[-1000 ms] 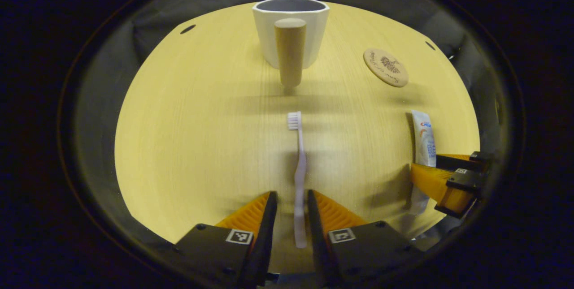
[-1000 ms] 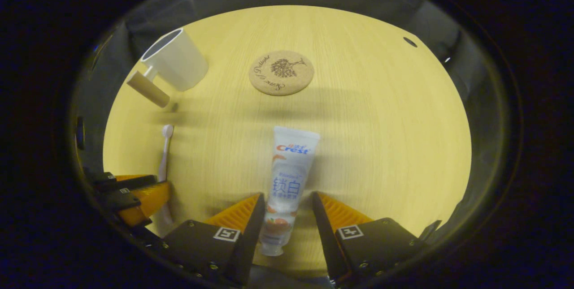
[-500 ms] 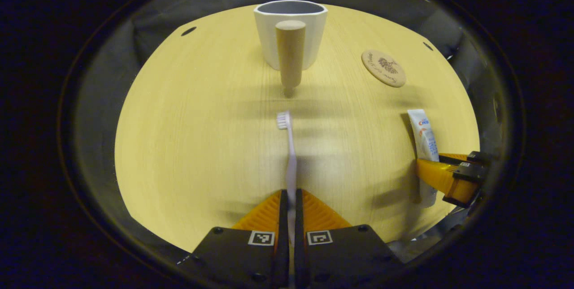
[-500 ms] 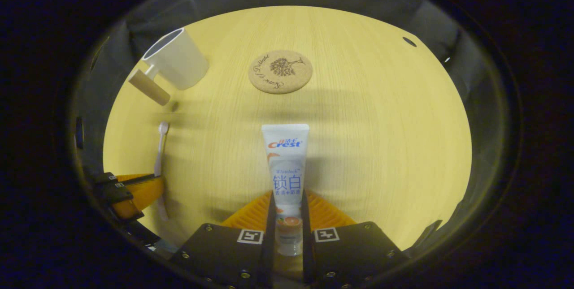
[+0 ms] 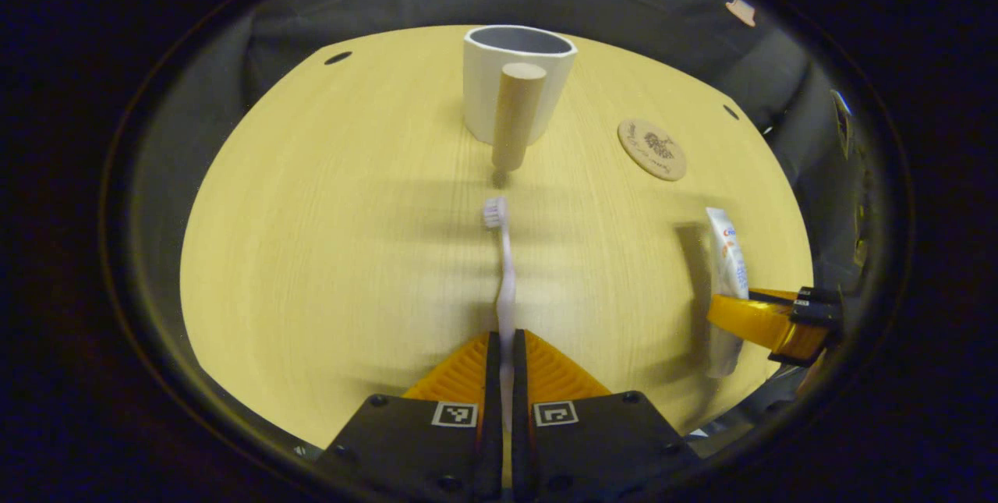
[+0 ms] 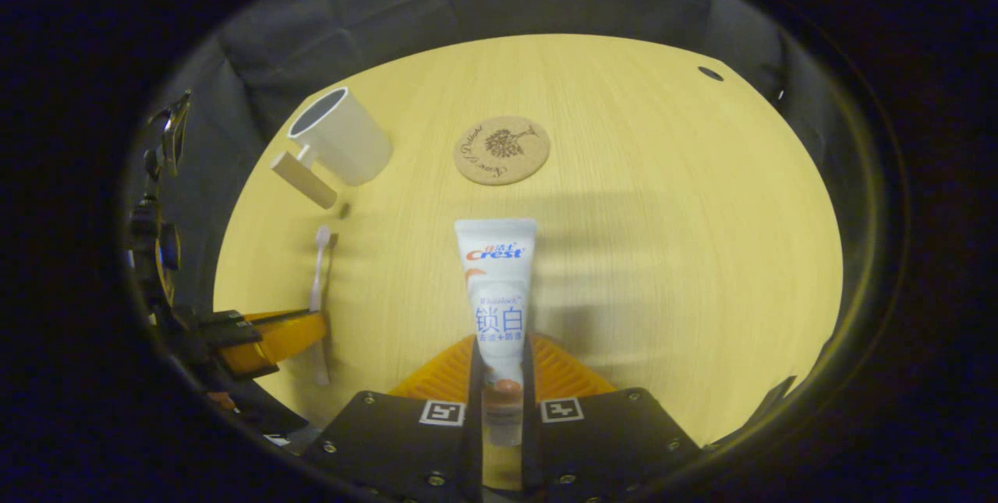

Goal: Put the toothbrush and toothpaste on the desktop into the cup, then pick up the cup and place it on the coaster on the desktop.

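A pale wooden tabletop with fine straight grain runs across the left gripper view and the right gripper view. Small dark round holes sit near its far corners. Soft, blurred shadows lie in bands across the wood. Behind the table hangs a black cloth wall, creased and folded, closing off the space on all sides. The light is warm and dim

white cup with tan handle, pale lilac toothbrush, white toothpaste, brown printed coaster
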The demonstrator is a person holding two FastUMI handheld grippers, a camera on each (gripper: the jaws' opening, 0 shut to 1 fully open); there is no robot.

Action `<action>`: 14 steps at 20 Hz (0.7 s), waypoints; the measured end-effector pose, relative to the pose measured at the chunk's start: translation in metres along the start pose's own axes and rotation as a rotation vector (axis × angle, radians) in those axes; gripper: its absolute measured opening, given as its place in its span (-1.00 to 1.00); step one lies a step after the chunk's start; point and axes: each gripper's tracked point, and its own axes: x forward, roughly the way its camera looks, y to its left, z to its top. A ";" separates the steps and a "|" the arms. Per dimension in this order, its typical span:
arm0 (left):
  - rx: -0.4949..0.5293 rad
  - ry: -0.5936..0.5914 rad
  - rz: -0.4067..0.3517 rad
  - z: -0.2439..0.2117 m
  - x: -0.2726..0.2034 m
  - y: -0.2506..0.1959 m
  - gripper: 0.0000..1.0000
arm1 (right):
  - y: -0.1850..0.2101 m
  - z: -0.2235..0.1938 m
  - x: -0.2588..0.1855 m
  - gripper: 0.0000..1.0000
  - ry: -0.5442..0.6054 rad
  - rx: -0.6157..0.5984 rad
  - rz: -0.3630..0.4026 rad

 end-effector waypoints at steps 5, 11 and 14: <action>-0.034 -0.083 -0.013 0.005 -0.018 0.002 -0.76 | 0.007 0.013 -0.016 -0.60 -0.081 -0.005 0.035; -0.080 -0.224 -0.004 0.017 -0.047 0.020 -0.77 | 0.015 0.030 -0.031 -0.60 -0.155 -0.011 0.062; -0.110 -0.336 -0.017 0.034 -0.061 0.029 -0.76 | 0.021 0.040 -0.039 -0.60 -0.196 -0.028 0.076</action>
